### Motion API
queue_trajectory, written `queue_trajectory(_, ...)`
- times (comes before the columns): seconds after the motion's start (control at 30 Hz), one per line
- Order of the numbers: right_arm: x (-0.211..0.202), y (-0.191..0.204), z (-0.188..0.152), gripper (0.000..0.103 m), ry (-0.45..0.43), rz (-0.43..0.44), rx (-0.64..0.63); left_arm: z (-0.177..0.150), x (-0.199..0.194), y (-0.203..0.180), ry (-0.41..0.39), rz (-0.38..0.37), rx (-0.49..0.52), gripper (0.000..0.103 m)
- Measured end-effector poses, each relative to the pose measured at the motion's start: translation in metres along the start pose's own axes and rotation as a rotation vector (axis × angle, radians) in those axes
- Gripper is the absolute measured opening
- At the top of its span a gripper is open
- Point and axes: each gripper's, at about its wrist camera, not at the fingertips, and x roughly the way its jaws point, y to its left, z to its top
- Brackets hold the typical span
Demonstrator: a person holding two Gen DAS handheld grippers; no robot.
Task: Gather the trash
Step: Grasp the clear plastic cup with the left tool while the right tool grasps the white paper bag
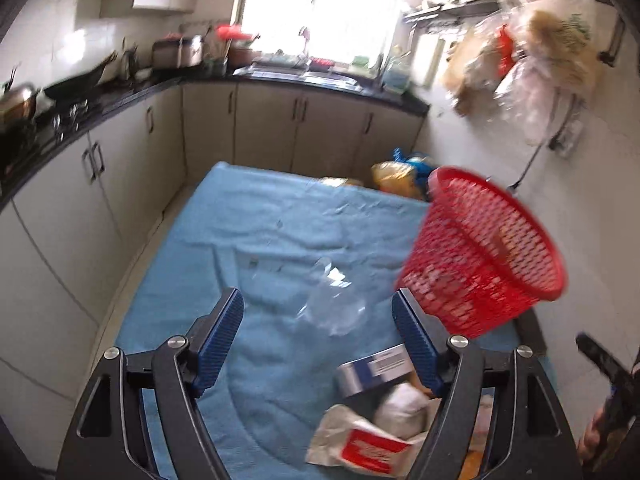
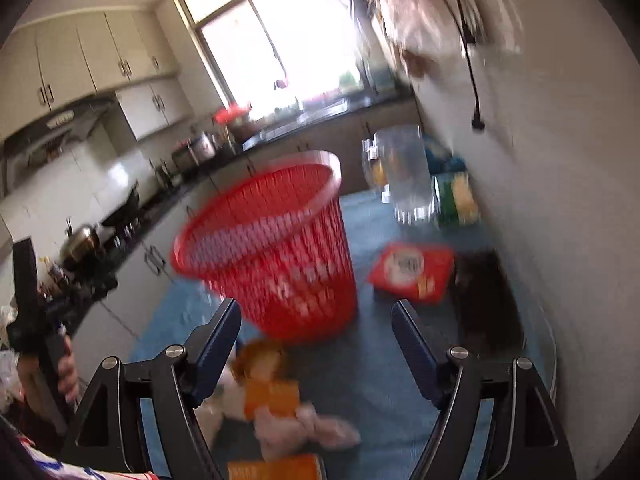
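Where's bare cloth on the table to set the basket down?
Free: the blue cloth on the cabinet side, from its far edge down past the clear plastic bottle. Crowded: the near corner with the wrappers and boxes, and the wall side around the red basket and red box.

Ribbed blue pads line matt black jaws. Ahead of them lies wrinkled, glossy clear plastic film on soft blue cloth. Right of them stands a perforated red plastic basket; below, crumpled paper.
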Motion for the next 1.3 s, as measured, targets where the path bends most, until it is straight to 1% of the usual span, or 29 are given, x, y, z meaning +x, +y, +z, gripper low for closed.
queue_trajectory(0.13,0.019,-0.005,-0.029,0.082,0.096,-0.004,-0.012,-0.008,0.028,0.014,0.056,0.006,-0.005,0.076)
queue_trajectory(0.27,0.037,-0.012,-0.049,0.082,0.167,0.002,-0.020,-0.016,0.057,0.014,0.098,0.006,0.044,0.076)
queue_trajectory(0.4,0.055,-0.012,-0.065,0.082,0.237,0.031,-0.015,-0.012,0.088,0.007,0.124,0.012,0.091,0.076)
queue_trajectory(0.5,0.070,-0.011,-0.070,0.082,0.275,0.049,-0.014,-0.008,0.108,0.006,0.126,0.010,0.110,0.076)
queue_trajectory(0.67,0.089,-0.008,-0.069,0.082,0.304,0.082,-0.021,0.003,0.136,0.008,0.139,-0.010,0.119,0.076)
queue_trajectory(0.77,0.098,-0.003,-0.068,0.082,0.316,0.106,-0.027,0.004,0.151,0.010,0.178,-0.070,0.126,0.075)
queue_trajectory(0.8,0.099,-0.001,-0.068,0.082,0.319,0.112,-0.031,0.003,0.153,0.010,0.190,-0.090,0.128,0.073)
queue_trajectory(0.87,0.104,0.003,-0.069,0.082,0.326,0.122,-0.048,-0.002,0.160,0.008,0.231,-0.126,0.149,0.052)
queue_trajectory(0.9,0.104,0.006,-0.069,0.082,0.326,0.123,-0.055,-0.004,0.162,0.006,0.248,-0.126,0.160,0.032)
queue_trajectory(0.93,0.105,0.008,-0.069,0.082,0.325,0.121,-0.065,-0.007,0.163,0.004,0.259,-0.125,0.168,0.031)
queue_trajectory(1.13,0.109,0.028,-0.072,0.082,0.325,0.116,-0.127,-0.018,0.146,-0.001,0.234,-0.074,0.197,0.029)
queue_trajectory(1.23,0.096,0.048,-0.075,0.082,0.276,0.095,-0.198,-0.022,0.129,0.001,0.207,-0.060,0.198,0.029)
queue_trajectory(1.3,0.086,0.063,-0.076,0.082,0.250,0.108,-0.241,-0.024,0.112,0.004,0.181,-0.051,0.185,0.029)
